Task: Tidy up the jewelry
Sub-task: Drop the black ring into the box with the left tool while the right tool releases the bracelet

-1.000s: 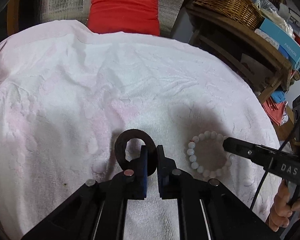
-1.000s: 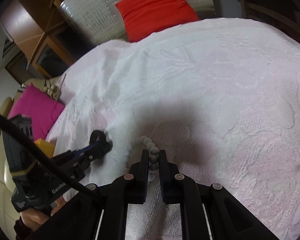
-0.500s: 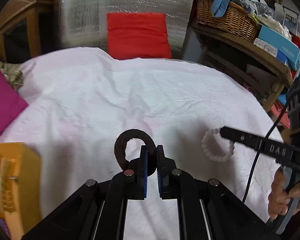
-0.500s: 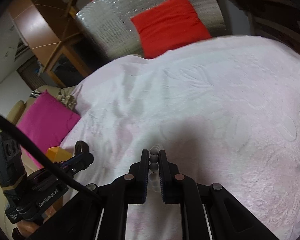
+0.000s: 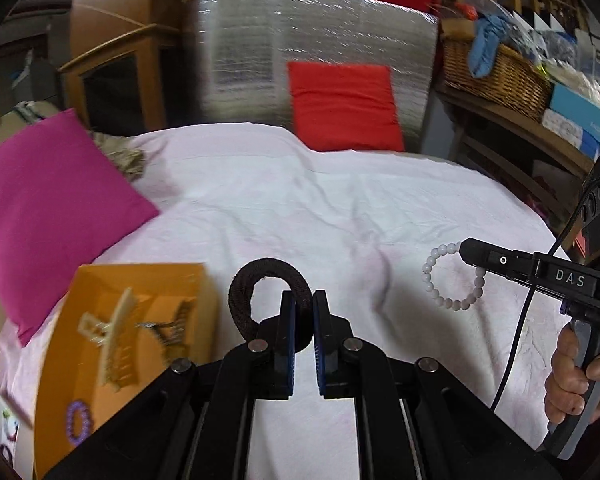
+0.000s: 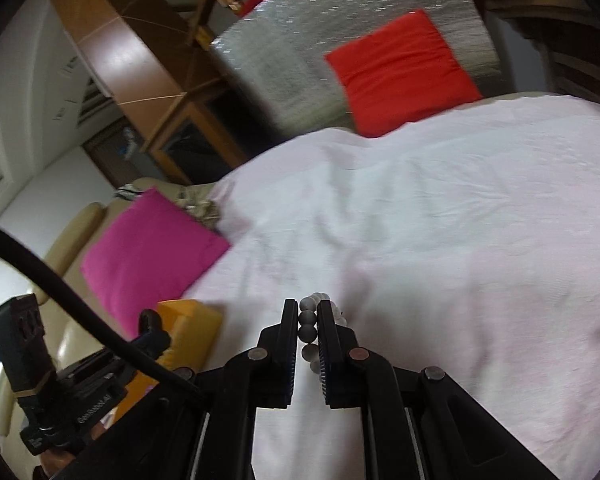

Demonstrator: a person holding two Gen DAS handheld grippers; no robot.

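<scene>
My left gripper [image 5: 303, 300] is shut on a dark brown fabric ring [image 5: 256, 280] and holds it above the white cloth, just right of an orange box [image 5: 100, 344]. The box holds a cream hair claw [image 5: 112, 340], a dark clip [image 5: 172, 328] and a purple bead ring [image 5: 76, 424]. My right gripper [image 6: 309, 312] is shut on a white bead bracelet [image 6: 308, 328], lifted off the cloth. The bracelet hangs from the right gripper in the left wrist view [image 5: 452, 280]. The left gripper and box corner [image 6: 192, 328] show at lower left in the right wrist view.
A white cloth [image 5: 340, 208] covers the round surface. A magenta cushion [image 5: 40, 208] lies at the left edge, a red cushion [image 5: 344, 108] at the back. A wicker basket [image 5: 496, 68] and boxes stand on a wooden shelf at the right.
Both grippers have risen off the cloth with their items and drawn back toward the left. The orange box and magenta cushion have come into view.
</scene>
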